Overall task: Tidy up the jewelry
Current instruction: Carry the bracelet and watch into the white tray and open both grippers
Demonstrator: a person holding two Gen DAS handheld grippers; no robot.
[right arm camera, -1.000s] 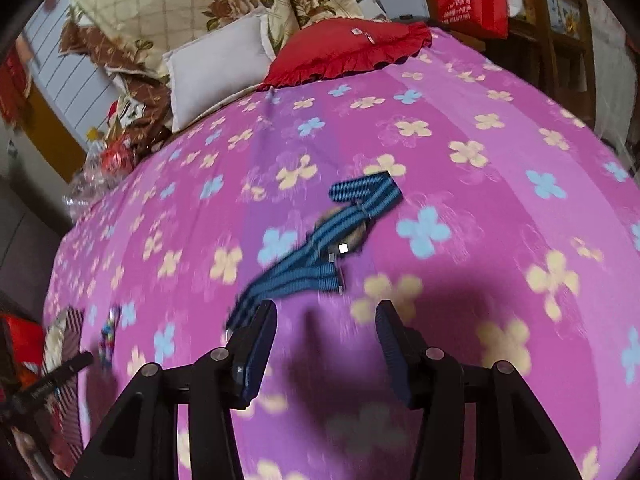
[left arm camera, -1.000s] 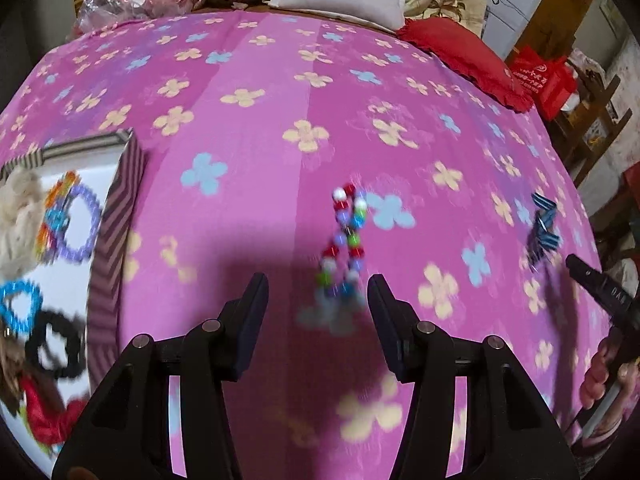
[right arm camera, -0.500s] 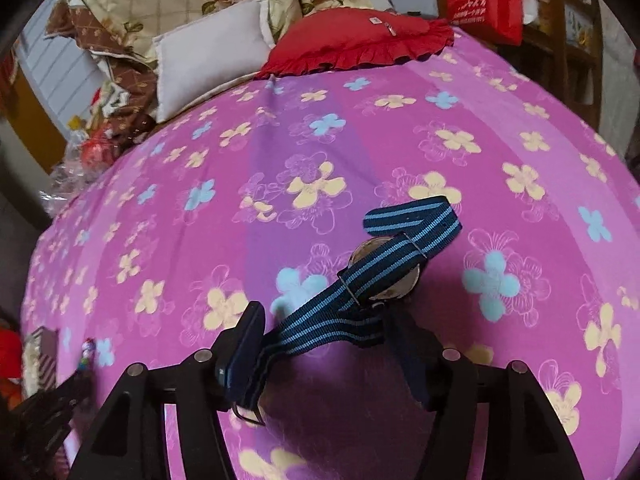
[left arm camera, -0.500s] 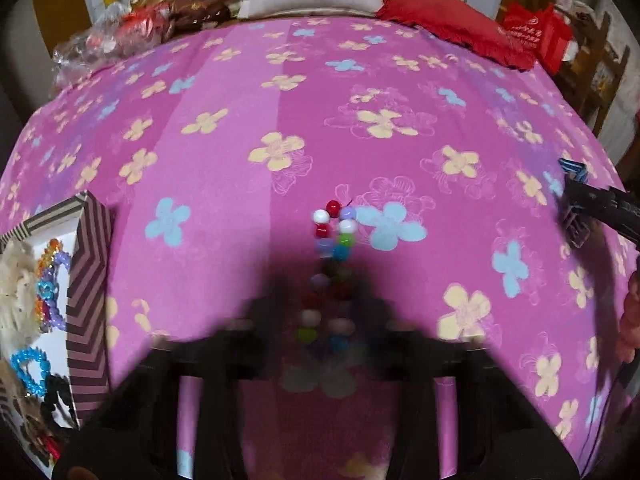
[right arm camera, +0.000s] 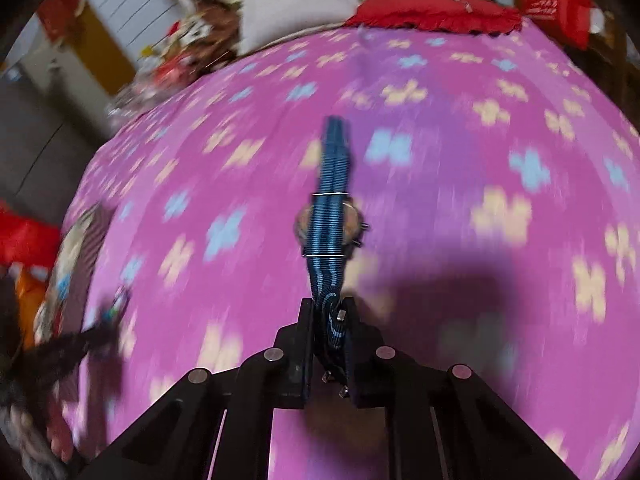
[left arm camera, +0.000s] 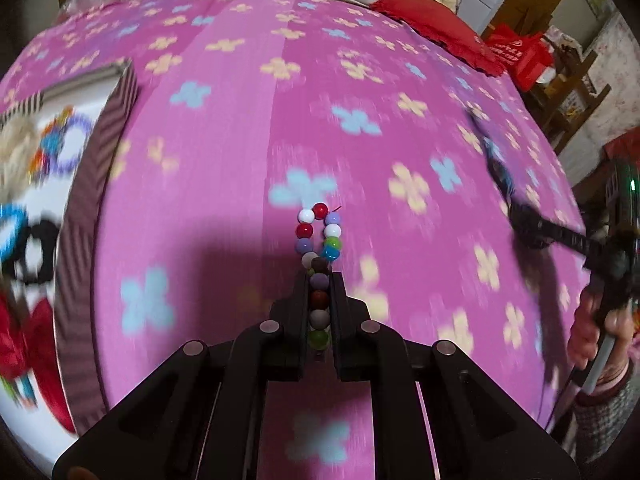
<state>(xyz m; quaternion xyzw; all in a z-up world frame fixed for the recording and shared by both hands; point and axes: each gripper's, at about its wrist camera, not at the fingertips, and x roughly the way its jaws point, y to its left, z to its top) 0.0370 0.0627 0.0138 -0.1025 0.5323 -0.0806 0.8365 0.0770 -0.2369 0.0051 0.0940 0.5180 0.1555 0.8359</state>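
Here the left gripper (left arm camera: 320, 280), low centre of the frame, is clenched on the bracelet (left arm camera: 319, 240); the right gripper's (right arm camera: 329, 306) closing fingers pinch the watch (right arm camera: 329, 220) strap above the bed (right arm camera: 440, 208).

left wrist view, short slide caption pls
Left gripper shut on bead bracelet over pink floral bedspread, striped box alongside.

Bead bracelet (left arm camera: 319, 248) pinched in left tool (left arm camera: 320, 280), loop sticking forward; blue striped watch (right arm camera: 329, 224) pinched by its strap in right tool (right arm camera: 329, 308).
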